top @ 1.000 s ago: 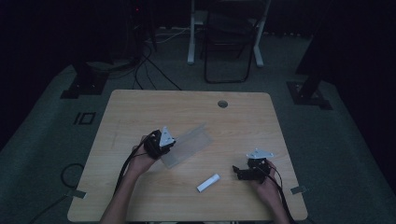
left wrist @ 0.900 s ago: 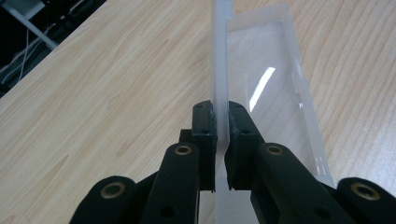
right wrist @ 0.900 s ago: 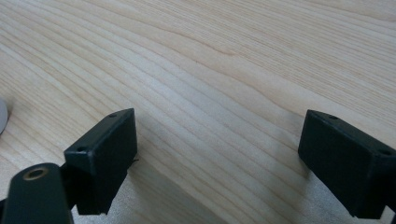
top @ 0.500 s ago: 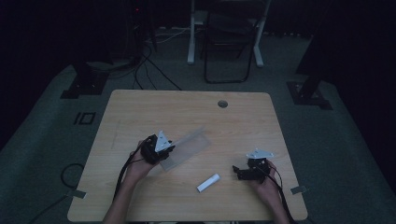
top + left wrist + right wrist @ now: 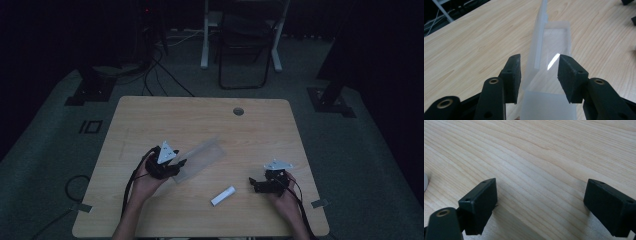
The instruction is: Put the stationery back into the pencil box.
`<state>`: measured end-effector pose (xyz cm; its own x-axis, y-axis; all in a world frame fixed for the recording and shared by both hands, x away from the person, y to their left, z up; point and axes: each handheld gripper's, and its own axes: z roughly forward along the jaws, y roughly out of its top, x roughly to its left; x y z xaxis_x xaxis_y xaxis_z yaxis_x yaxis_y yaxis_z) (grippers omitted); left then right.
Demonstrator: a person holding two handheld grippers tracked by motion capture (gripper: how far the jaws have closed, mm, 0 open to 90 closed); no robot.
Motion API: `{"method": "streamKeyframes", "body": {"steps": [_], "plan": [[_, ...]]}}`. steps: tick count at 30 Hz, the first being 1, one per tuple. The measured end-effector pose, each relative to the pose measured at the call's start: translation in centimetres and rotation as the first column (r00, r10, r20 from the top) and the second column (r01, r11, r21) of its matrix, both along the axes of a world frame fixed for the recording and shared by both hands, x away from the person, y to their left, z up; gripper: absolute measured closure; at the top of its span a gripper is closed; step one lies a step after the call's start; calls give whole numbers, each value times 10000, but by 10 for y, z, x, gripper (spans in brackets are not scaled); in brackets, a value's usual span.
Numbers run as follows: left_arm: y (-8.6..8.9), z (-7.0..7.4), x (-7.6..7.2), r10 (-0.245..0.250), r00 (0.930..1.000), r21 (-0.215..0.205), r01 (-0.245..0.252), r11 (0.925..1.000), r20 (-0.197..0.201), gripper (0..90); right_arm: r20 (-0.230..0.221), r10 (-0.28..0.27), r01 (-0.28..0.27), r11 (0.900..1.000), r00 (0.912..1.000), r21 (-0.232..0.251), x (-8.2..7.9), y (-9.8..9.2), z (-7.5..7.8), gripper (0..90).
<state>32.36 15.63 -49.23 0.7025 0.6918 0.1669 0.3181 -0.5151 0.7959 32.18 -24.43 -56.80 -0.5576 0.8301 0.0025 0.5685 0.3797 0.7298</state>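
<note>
A clear plastic box [image 5: 202, 156] lies slanted on the wooden table [image 5: 200, 120], its lid [image 5: 537, 47] standing up along one side. My left gripper [image 5: 181, 164] is at the box's near end. Its jaws have just been opening, and in the left gripper view the gripper [image 5: 539, 75] straddles the box [image 5: 555, 40] with the pads off it. My right gripper [image 5: 255, 183] rests low at the table's right, and in its own view the gripper [image 5: 540, 202] is wide open over bare wood. A small white tube [image 5: 223, 195] lies between the two hands.
A round cable hole [image 5: 238, 111] sits near the table's far edge. Beyond the table stand a dark chair [image 5: 245, 45] and desk legs, with cables on the floor. A white object [image 5: 425, 182] shows at the left edge of the right gripper view.
My left gripper has drawn back slightly to the left from the box and its jaws have parted. The box stays on the table. The right hand has not moved.
</note>
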Motion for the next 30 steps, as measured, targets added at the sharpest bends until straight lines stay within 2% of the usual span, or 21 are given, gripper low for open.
{"method": "streamKeyframes", "body": {"steps": [8,17,22,25,30], "plan": [[-4,4,-11,108,9999,-268,-106,9996,59,511,-4,-2,2,10000,10000,2,0,0,0,117],[-15,10,-22,-108,9999,-529,114,9985,119,508,-4,-5,5,10000,10000,2,0,0,0,117],[-20,9,-25,-187,9998,-593,185,9981,-26,507,-3,-5,5,10000,10000,5,0,0,0,117],[-22,9,-29,-239,9997,-830,233,9963,-65,507,-4,-5,5,10000,10000,3,0,0,0,117],[-28,9,-35,-338,9994,-837,328,9960,-102,504,-6,-3,3,10000,10000,2,0,0,0,117]]}}
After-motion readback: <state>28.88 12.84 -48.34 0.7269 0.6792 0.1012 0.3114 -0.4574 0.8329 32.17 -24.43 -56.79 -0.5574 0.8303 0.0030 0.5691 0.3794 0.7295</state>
